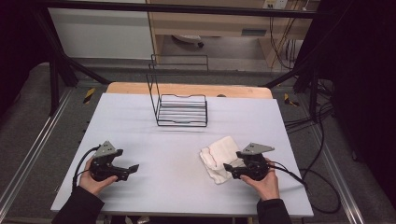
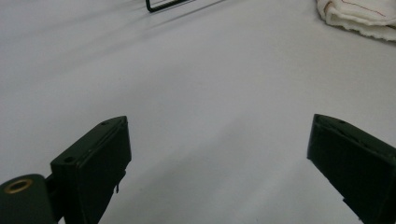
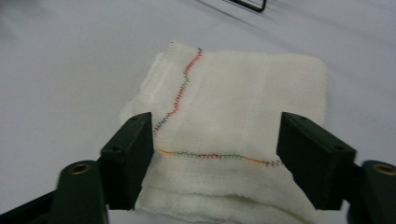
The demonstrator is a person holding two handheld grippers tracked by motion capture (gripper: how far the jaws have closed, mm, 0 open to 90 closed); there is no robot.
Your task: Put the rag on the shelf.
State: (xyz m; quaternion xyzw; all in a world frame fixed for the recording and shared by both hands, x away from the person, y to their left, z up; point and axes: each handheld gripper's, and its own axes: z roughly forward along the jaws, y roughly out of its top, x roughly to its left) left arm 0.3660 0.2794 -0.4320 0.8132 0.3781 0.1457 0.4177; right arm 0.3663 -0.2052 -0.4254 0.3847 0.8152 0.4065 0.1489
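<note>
The folded white cloth lies flat on the surface, in front of the wire rack and off to its right. The right claw stands open over the cloth's near edge, jaws astride the fold without pinching it, so this looks like the moment around a release or regrasp. The left claw is open and empty, well left of the cloth. Next, the right jaws likely need to close on the layers before lifting toward the rack.

A white-topped rectangular table with a pale wooden far edge stands on grey carpeted floor, black metal frame bars overhead, light wooden cabinet behind.
</note>
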